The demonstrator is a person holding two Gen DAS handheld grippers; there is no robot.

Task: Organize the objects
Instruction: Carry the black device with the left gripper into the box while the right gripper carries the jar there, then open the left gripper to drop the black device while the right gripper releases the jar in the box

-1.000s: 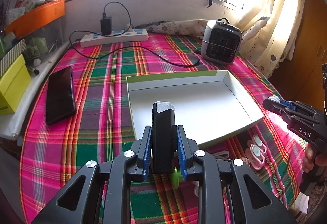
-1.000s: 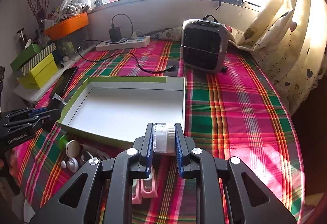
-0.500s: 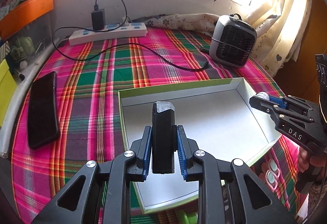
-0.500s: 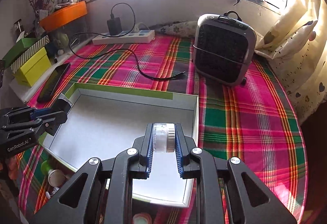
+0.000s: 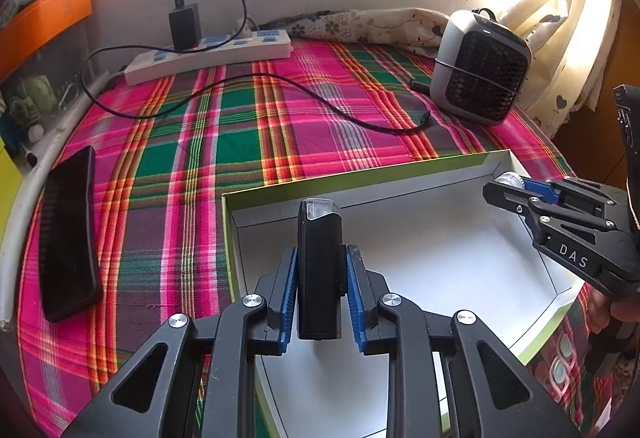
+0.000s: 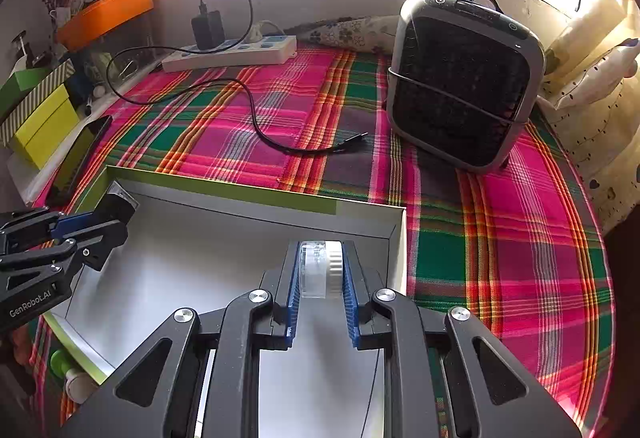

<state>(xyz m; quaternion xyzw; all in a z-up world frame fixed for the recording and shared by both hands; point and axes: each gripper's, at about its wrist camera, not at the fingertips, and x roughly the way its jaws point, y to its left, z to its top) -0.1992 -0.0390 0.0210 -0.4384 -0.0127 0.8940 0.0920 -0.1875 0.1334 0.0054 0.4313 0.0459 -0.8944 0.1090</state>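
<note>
Left gripper, black frame with blue ribbed pads: jaws closed on a slim black rectangular device with a clear cap, held upright between the pads over the near-left part of a shallow white cardboard box tray with a green outer rim. Right gripper, same make: jaws clamped on a small round clear-and-white container with a ribbed lid, held on edge above the tray's far-right corner, just inside its wall. Each gripper shows in the other's view, the right one at the tray's right side with its container at its tip, the left one at the tray's left edge. Tray rests on a pink, green and orange plaid tablecloth. Ahead of the left gripper: white power strip carrying a black plug-in charger, whose black cable trails across the cloth. Ahead and right: grey portable fan heater with a black grille, standing upright. Left of the left gripper: black smartphone, lying flat, well apart from the tray. Below the tray's near-left edge, partly hidden: a green-and-white small item, kind unclear.
</note>
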